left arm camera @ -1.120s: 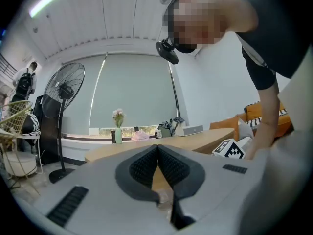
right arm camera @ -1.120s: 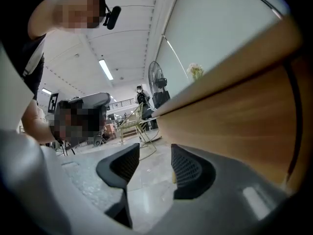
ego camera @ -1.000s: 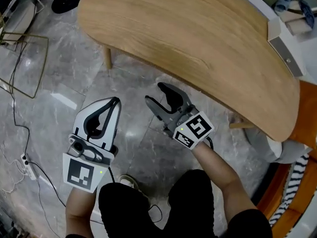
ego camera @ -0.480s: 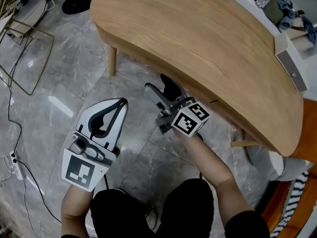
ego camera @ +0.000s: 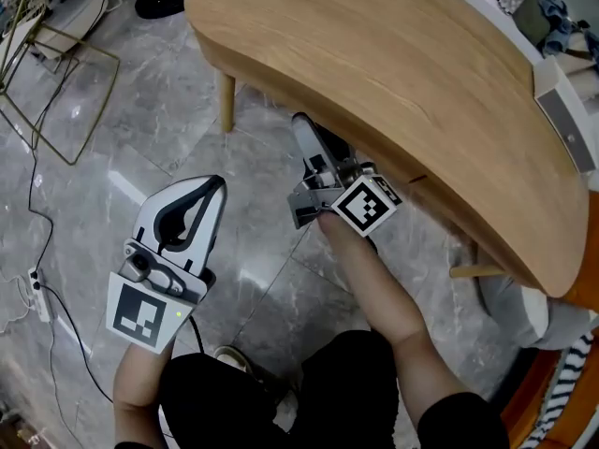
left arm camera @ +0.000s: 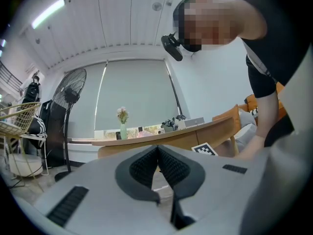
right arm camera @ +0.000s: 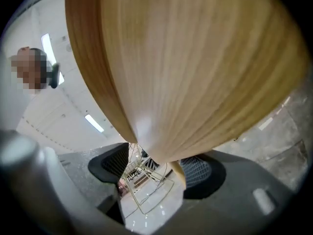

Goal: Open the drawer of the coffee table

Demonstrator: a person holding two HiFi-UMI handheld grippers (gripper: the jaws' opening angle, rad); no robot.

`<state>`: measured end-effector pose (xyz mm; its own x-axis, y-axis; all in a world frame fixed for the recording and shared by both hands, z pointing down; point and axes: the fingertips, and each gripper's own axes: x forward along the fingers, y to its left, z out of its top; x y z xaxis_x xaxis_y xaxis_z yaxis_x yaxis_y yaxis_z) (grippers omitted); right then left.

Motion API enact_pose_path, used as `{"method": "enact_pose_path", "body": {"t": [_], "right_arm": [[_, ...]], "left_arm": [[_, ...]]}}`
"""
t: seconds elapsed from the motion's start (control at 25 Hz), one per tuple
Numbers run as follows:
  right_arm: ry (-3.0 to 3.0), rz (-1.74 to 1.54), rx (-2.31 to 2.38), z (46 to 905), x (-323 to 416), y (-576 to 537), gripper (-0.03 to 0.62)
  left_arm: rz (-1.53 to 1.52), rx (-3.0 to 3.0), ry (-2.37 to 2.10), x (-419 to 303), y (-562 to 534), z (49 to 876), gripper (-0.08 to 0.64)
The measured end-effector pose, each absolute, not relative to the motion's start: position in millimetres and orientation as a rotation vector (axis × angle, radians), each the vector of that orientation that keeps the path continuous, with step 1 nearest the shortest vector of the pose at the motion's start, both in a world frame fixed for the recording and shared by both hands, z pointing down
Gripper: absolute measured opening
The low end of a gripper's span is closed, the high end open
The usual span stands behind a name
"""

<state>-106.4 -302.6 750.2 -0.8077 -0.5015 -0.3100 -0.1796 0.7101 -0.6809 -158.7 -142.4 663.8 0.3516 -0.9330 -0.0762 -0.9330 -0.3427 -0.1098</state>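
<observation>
Wood fills nearly all of the right gripper view. The right gripper (ego camera: 316,143) sits tucked under the near rim of the table (ego camera: 393,54), close against a wooden face (right arm camera: 186,77). Its jaws have just been opening and now stand wide apart. Nothing is gripped, and only the lower edge of the wood and a table leg (right arm camera: 178,173) show between them.

The drawer itself is not plainly visible. I judge it sits in the band under the top, near a short dark seam (ego camera: 416,178) in the rim just right of this gripper. No handle can be made out.

The step in hand looks like finding a hold. To do it well, keep the jaws wide, slide one under the lower lip of the drawer front and the other across its face, then close firmly before pulling. Pull level and straight towards the body so the drawer does not jam.

The left gripper (ego camera: 213,190) hangs over the grey stone floor (ego camera: 140,138), its jaws closed on nothing. It could steady the table top if the table creeps.
</observation>
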Motion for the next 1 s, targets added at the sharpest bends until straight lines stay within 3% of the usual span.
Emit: {"method": "enact_pose_path", "body": {"t": [0.36,0.8,1.0], "right_arm": [[2.298,-1.05,-0.627,765,-88,-322,0.302],[2.308,-1.101,-0.677,774,-87,-316,0.207],[2.298,-1.13,-0.673,775,-86,-312,0.204]], "left_arm": [[-0.068,-2.447,1.737,-161,-128,661,0.008],[-0.073,-2.434,1.733,-169,-114,660,0.008],[-0.067,-2.445,1.731,-169,-110,661,0.008]]}}
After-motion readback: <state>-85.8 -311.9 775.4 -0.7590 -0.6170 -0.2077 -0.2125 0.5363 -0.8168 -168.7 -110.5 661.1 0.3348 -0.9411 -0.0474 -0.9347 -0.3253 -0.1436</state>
